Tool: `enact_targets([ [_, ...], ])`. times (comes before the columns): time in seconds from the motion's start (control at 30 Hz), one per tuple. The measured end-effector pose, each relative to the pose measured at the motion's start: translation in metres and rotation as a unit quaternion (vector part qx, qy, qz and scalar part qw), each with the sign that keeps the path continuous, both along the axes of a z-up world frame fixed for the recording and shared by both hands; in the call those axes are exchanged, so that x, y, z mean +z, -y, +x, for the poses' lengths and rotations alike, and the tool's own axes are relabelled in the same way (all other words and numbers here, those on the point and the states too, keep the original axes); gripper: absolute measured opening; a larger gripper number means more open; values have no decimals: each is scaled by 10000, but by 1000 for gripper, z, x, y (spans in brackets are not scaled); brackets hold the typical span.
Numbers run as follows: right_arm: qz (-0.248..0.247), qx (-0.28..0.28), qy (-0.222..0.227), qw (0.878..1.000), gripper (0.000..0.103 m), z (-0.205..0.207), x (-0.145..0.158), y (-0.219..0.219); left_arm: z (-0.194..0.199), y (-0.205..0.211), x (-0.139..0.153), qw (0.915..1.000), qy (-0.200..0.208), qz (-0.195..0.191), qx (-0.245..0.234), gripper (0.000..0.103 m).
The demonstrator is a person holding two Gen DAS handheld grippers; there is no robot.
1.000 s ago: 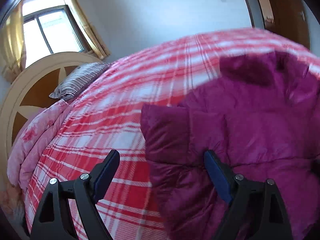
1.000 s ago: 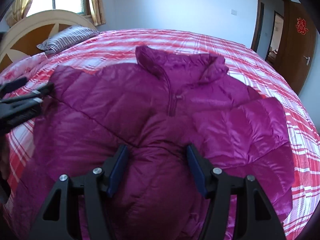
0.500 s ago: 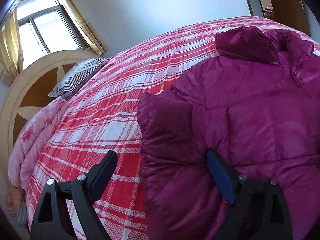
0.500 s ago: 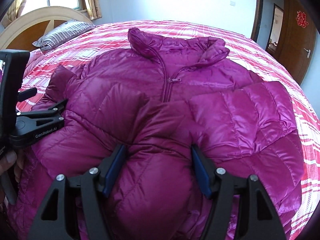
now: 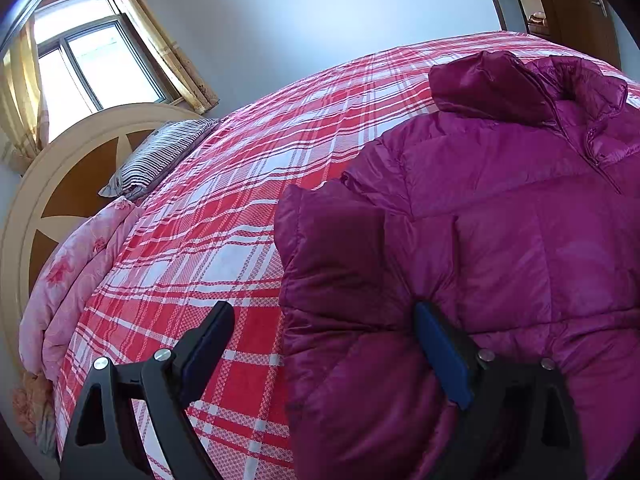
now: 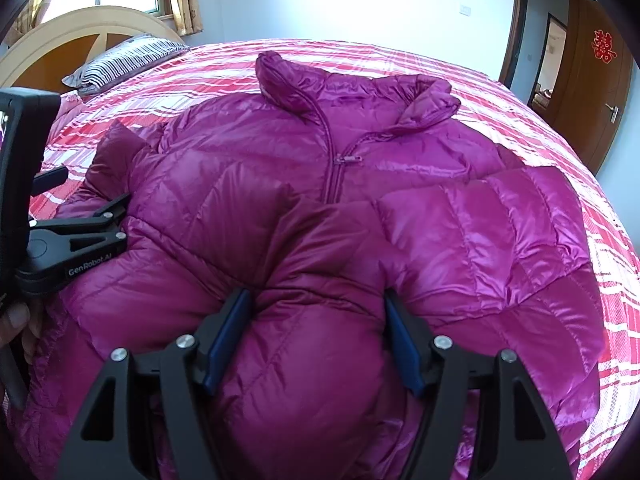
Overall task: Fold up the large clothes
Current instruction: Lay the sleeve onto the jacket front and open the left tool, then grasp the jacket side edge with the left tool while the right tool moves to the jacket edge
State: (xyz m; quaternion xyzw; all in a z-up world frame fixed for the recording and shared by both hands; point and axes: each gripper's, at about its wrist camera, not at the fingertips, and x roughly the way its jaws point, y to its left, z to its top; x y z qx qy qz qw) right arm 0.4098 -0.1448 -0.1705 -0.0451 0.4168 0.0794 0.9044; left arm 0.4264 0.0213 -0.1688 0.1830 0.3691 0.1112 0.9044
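Note:
A magenta puffer jacket (image 6: 360, 184) lies face up on the bed, zipped, collar toward the far side, both sleeves folded in over the front. It also shows in the left wrist view (image 5: 500, 220). My right gripper (image 6: 316, 312) is open, its jaws straddling a raised bulge of the jacket's lower front. My left gripper (image 5: 324, 320) is open at the jacket's left edge: one finger over the bedspread, the other pressed into the fabric. The left gripper also shows in the right wrist view (image 6: 92, 216), at the jacket's left side.
The red and white plaid bedspread (image 5: 224, 216) covers the bed. A striped pillow (image 5: 160, 156) and a pink quilt (image 5: 76, 276) lie by the rounded headboard (image 5: 60, 168). A window is behind it. A wooden door (image 6: 592, 92) stands at the right.
Both grippers have moved forward and lower over the jacket, so it fills more of each view. The left gripper now sits against the jacket's left edge. Both stay open.

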Motion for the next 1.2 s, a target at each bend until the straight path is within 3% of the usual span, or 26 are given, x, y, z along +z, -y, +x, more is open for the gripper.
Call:
enact_targets([
  [0.73, -69, -18, 29, 10000, 70, 0, -2, -1, -1, 0, 2, 10000, 32, 32, 3, 92],
  [0.87, -61, -14, 34, 10000, 70, 0, -2, 0, -6, -11, 21, 9991, 41, -424, 52, 92],
  [1.03, -90, -14, 51, 9999, 70, 0, -2, 0, -3, -17, 81, 9935, 637, -944, -14, 92],
  [1.2, -101, -13, 77, 9999, 70, -1, -1, 0, 54, 7, 109, 9877, 395, -1428, -492, 92],
])
